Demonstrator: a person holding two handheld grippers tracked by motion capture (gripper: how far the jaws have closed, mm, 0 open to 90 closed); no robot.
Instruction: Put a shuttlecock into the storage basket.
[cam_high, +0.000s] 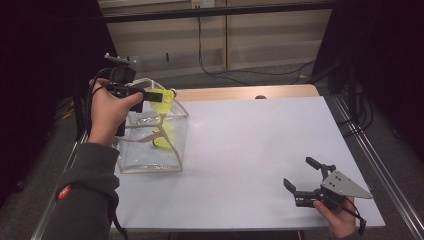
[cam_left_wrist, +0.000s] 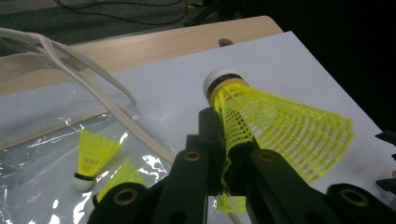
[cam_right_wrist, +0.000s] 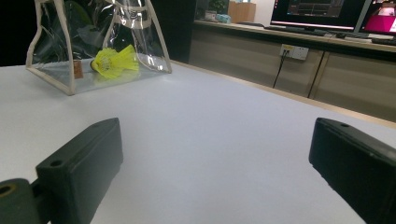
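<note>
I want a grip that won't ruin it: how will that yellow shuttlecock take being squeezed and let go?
The shuttlecock has a thin mesh skirt, already creased where the left gripper pinches it, so it probably crushes easily. It looks very light. Dropped into the clear bag, it would likely land softly and settle on its side, like the shuttlecocks already there.

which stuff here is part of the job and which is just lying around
In the job: left hand-held gripper, the yellow shuttlecock it clamps, clear bag, two shuttlecocks inside.
Lying about: floor cables, monitors, wall socket.
</note>
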